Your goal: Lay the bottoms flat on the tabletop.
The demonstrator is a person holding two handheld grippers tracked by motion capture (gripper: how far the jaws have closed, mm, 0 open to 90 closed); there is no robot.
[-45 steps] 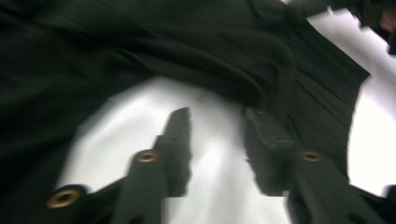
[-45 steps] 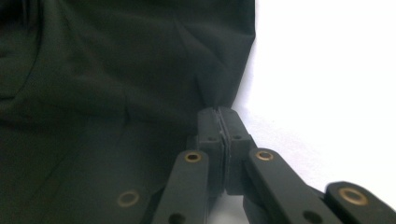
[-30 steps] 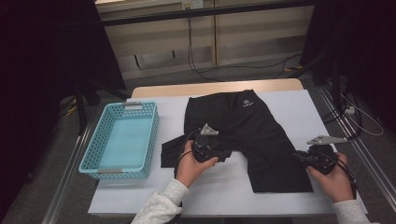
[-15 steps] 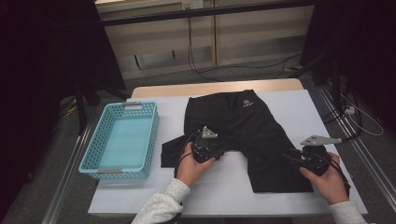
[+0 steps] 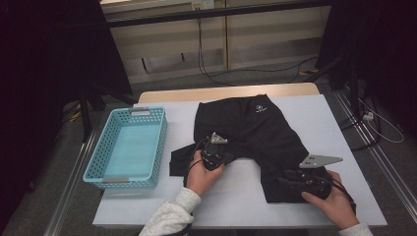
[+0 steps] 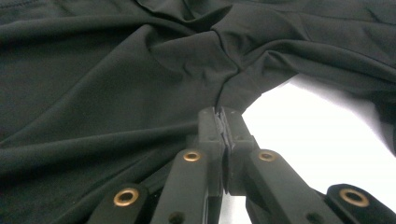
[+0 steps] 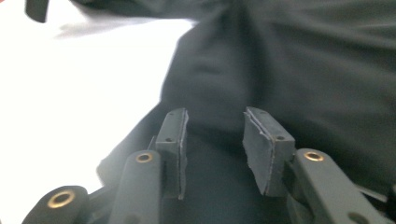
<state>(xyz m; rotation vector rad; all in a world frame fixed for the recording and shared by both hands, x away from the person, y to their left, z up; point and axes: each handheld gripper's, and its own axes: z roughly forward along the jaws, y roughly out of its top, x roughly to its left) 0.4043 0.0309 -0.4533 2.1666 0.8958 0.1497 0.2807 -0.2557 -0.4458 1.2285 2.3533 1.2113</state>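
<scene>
Left gripper view: smooth, creased black shorts (image 6: 116, 88) pinched.

A lab-like recording room: a white bench (image 5: 305, 118) on grey carpet, loose cables (image 5: 211, 69) at 12 o'clock, black curtains at 9 and 3.

Left gripper (image 6: 223, 114): black two-jaw tool, angular links, brass-ringed pivot holes, dark grey pads (image 6: 211, 122) with frayed pale edges. Small grey three-cornered plate on top in high view, black cable looping off body.
Right gripper (image 7: 215, 128): same black links, brass-ringed rivets, grey rectangular pads (image 7: 259, 140) with small screw holes, worn edges. Larger grey three-cornered plate in high view, black cable behind.
Left sleeve (image 5: 169, 219): light grey knit, ribbed cuff. Right sleeve (image 5: 356, 230): pale cuff at frame edge.
</scene>
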